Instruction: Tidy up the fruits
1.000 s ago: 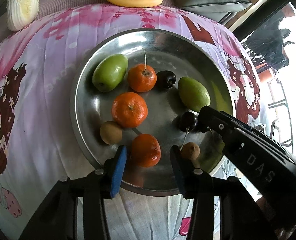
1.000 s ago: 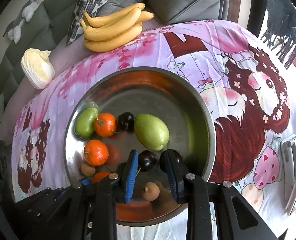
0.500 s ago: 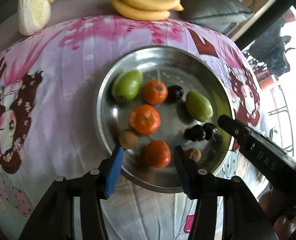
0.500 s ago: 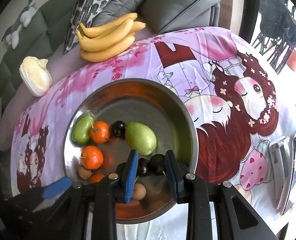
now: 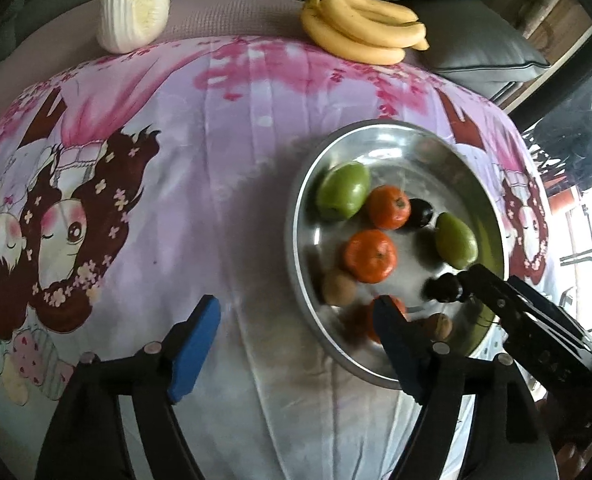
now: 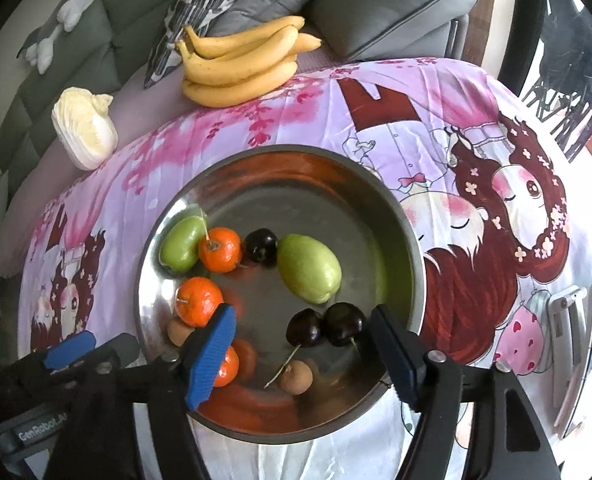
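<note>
We note the right gripper (image 6: 302, 354) has spread wide, releasing two dark cherries (image 6: 326, 326) near the round steel bowl (image 6: 412, 256) rim; left gripper (image 5: 296, 342) withdrawn, wide, empty.

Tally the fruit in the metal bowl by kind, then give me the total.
In the metal bowl:
Green mangoes: 2
Tangerines: 3
Dark cherries: 3
Small brown fruits: 2
Total: 10
</note>
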A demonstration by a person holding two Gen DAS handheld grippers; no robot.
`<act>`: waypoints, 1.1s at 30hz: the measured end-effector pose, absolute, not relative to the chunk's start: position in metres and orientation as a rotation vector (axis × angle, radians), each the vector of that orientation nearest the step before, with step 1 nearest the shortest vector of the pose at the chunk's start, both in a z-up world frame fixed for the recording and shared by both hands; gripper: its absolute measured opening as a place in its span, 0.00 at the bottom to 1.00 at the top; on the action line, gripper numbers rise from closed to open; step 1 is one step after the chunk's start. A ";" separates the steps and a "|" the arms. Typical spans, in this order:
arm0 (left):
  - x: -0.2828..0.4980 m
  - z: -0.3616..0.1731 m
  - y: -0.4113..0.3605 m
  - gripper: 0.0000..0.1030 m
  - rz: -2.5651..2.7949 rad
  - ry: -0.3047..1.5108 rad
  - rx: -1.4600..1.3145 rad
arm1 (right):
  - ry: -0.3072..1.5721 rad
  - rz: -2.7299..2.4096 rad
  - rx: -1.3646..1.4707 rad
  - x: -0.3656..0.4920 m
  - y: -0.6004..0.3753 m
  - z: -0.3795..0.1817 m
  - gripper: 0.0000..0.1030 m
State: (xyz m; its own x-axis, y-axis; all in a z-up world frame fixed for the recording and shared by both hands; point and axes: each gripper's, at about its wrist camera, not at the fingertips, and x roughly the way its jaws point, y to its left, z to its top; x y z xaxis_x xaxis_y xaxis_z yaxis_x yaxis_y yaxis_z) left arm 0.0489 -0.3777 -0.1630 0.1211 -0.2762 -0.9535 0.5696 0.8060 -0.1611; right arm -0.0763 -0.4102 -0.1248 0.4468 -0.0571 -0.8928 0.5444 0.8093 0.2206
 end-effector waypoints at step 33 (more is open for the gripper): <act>0.051 -0.159 -0.322 0.95 -0.439 1.261 0.365 | 1.095 -0.353 0.436 -0.083 -0.366 -0.120 1.00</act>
State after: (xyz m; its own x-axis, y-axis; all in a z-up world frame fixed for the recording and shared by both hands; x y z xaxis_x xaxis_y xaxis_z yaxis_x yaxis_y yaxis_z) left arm 0.0508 -0.3218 -0.1588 0.2417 -0.1159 -0.9634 0.5072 0.8615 0.0236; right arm -0.0829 -0.3661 -0.1199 0.4174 -0.0601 -0.9067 0.4800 0.8618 0.1639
